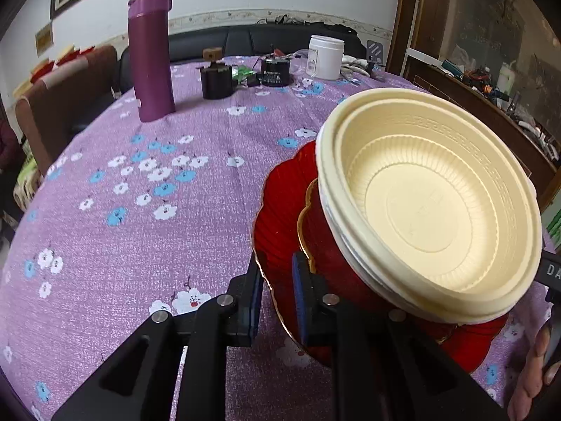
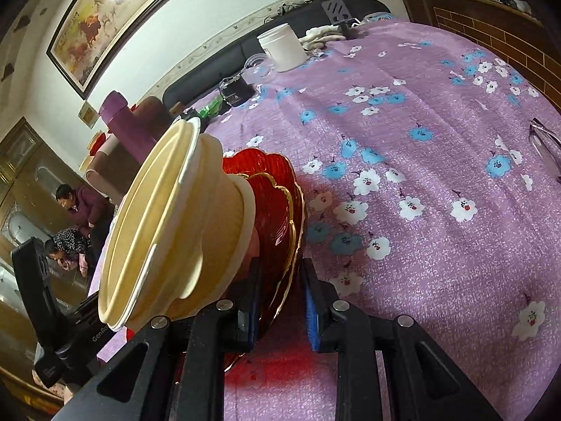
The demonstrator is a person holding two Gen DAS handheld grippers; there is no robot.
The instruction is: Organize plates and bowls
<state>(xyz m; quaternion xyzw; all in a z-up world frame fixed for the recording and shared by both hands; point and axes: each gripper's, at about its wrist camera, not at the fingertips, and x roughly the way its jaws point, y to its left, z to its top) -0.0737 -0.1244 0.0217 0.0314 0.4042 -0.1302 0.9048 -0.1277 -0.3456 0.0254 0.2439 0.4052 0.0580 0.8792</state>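
The left gripper (image 1: 278,298) is pinching the rim of the red plates (image 1: 280,196), with 1 blue pad on each side of the gold edge. The right gripper (image 2: 280,301) has its 2 pads around the other rim of the same red plates (image 2: 277,189). Its jaws look close to the glass, but I cannot tell for sure if both pads press on it.

So the stack sits between the 2 tools, held on its side. There look to be 2 red plates, 1 inside the other, both with wavy gold edges. On top of them sit the cream bowls (image 1: 427,203), nested together. In the left view the bowls fill the space from 12 to 4 o'clock of the gripper. In the right view the cream bowls (image 2: 164,231) lean out at 10 o'clock.

Under it all is the purple tablecloth (image 1: 140,245) with white and blue flowers. Far off at 11 o'clock in the left view stands a tall purple bottle (image 1: 150,52). At 12 o'clock are a black jar (image 1: 217,82) and a white tub (image 1: 325,57). A bare hand (image 1: 536,379) shows at the right edge, at 4 o'clock.
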